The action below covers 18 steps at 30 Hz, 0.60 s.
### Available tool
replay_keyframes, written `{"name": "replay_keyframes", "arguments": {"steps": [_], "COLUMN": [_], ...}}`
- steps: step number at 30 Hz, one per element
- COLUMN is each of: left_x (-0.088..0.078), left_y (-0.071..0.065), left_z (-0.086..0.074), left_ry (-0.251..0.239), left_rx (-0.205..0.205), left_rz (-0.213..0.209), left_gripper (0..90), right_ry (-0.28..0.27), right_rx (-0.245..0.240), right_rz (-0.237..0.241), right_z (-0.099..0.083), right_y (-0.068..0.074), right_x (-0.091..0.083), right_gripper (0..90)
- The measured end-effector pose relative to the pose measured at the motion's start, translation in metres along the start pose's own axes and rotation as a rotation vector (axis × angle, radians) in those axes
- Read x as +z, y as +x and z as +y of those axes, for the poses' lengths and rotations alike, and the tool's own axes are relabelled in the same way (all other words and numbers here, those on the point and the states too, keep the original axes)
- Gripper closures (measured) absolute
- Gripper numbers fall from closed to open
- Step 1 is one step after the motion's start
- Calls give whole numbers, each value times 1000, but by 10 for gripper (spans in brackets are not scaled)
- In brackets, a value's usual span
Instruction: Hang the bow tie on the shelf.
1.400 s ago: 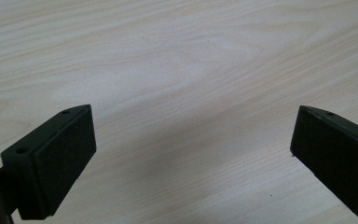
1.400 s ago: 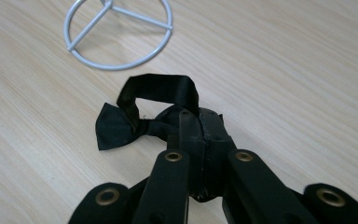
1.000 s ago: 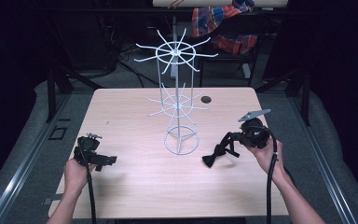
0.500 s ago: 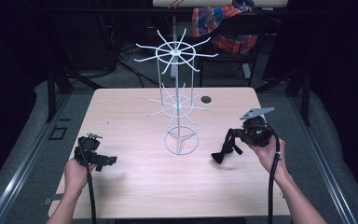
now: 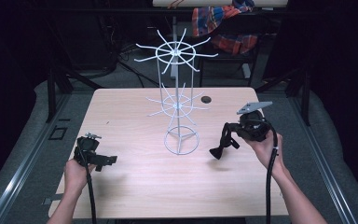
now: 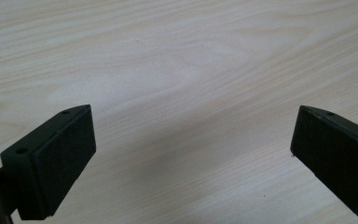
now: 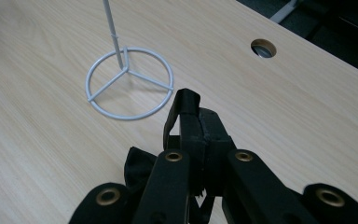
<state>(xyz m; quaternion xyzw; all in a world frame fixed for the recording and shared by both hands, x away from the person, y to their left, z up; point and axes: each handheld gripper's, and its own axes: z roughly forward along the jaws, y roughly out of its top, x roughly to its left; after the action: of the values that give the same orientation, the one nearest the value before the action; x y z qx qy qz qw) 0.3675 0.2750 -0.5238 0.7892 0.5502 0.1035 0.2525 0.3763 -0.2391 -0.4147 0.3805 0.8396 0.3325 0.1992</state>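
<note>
A white wire rack (image 5: 176,105) with two tiers of spoke arms stands mid-table on a ring base (image 7: 129,84). My right gripper (image 5: 233,133) is right of the base, shut on the strap of a black bow tie (image 5: 220,147) that hangs from the jaws just above the wood. In the right gripper view the right gripper (image 7: 200,133) pinches the strap and the black bow tie (image 7: 137,168) droops at lower left. My left gripper (image 5: 106,160) is held low at the table's front left. The left gripper (image 6: 191,140) is open over bare wood.
The light wooden table (image 5: 135,186) has a round cable hole (image 5: 206,99) behind the rack, also seen as the cable hole (image 7: 263,47). A plaid cloth (image 5: 223,25) hangs on a chair beyond the far edge. Dark floor surrounds the table.
My right gripper has risen slightly and drawn back to the right, lifting the bow tie off the wood. The left gripper has stayed in place.
</note>
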Motion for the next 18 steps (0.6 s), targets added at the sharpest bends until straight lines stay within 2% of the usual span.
{"name": "replay_keyframes", "arguments": {"steps": [11,18], "left_x": [1,2], "left_y": [0,1], "left_z": [0,0], "left_ry": [5,8], "left_rx": [1,0], "left_rz": [1,0], "left_gripper": [0,0], "right_ry": [-54,-60], "right_rx": [-13,-30], "right_rz": [12,17], "right_z": [22,30], "right_y": [4,6], "right_x": [-3,-1], "right_gripper": [900,900]}}
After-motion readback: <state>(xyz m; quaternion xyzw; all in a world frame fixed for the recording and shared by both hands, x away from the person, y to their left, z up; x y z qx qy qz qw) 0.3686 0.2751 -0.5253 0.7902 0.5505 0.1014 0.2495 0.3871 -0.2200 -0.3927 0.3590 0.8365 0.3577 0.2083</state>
